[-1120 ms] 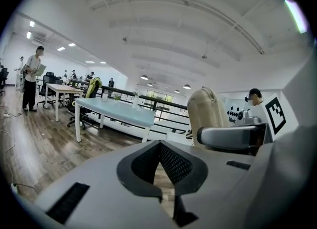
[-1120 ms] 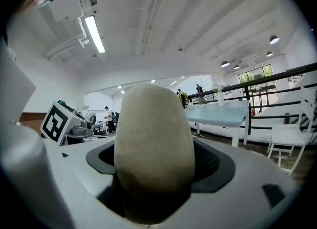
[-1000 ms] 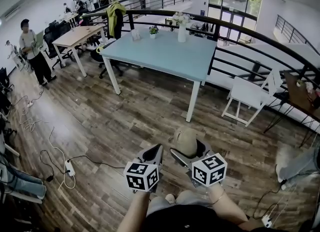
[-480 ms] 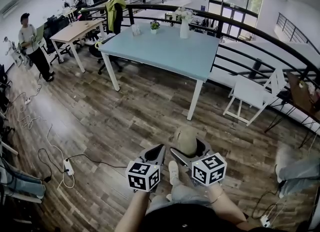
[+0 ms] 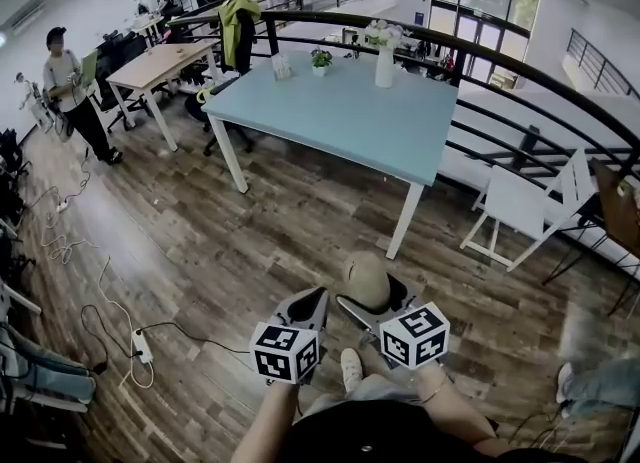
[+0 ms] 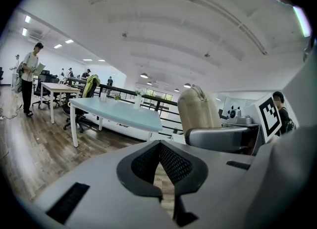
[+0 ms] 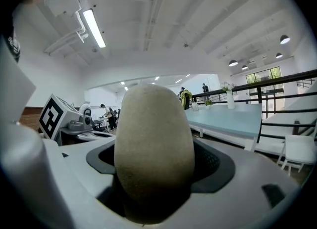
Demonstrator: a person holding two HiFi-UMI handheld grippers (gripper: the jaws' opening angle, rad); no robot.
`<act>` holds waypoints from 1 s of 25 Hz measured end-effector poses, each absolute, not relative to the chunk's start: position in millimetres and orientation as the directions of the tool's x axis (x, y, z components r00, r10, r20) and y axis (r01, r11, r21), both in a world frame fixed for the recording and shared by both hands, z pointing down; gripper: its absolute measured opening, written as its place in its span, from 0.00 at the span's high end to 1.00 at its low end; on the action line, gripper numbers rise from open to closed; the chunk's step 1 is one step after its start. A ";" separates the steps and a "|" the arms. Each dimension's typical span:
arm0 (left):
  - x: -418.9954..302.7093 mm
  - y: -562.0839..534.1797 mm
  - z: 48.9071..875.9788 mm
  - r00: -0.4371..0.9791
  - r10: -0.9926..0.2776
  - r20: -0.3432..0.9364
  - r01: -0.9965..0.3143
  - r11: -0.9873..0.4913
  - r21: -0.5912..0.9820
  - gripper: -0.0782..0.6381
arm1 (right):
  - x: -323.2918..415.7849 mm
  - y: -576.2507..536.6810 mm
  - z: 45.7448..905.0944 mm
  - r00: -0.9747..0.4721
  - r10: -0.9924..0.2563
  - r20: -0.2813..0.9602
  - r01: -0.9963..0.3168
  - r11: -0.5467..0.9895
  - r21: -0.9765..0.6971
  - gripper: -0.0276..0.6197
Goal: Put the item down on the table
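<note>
A beige, egg-shaped soft pouch (image 5: 366,281) stands upright between the jaws of my right gripper (image 5: 371,303), which is shut on it. In the right gripper view the pouch (image 7: 153,144) fills the middle and hides the fingertips. My left gripper (image 5: 316,298) is held beside it, shut with nothing in it; its pads (image 6: 171,162) meet at the tips. The light blue table (image 5: 350,116) stands ahead across the wood floor, well apart from both grippers. From the left gripper view the pouch (image 6: 198,109) shows at the right and the table (image 6: 119,114) at the left.
A white vase (image 5: 385,66), a small plant (image 5: 321,58) and a cup (image 5: 282,68) stand at the table's far edge. A black railing (image 5: 520,91) curves behind it. A white chair (image 5: 520,211) is at the right. Cables and a power strip (image 5: 140,346) lie at the left. A person (image 5: 70,91) stands far left.
The table has drawn a little nearer in the head view. A shoe now shows below the grippers. Both grippers keep their places and the pouch stays held.
</note>
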State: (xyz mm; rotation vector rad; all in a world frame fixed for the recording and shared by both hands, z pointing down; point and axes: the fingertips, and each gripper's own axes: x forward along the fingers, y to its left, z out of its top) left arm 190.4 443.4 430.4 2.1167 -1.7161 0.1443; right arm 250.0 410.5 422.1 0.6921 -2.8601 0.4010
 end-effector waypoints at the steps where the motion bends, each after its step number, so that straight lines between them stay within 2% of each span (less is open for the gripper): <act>1: 184.4 432.3 429.1 0.224 -0.917 0.329 -0.958 -0.146 0.246 0.87 | 245.5 399.0 420.6 -0.879 -0.421 0.222 -0.465 0.859 -0.214 0.32; 16: 140.9 300.7 436.1 0.177 -0.916 0.360 -0.965 -0.090 0.246 0.87 | 198.5 267.7 422.7 -0.905 -0.361 0.223 -0.408 0.885 -0.223 0.32; 25: 124.7 248.5 438.7 0.209 -0.899 0.386 -0.964 -0.122 0.238 0.87 | 180.5 224.9 428.1 -0.894 -0.372 0.251 -0.429 0.873 -0.233 0.32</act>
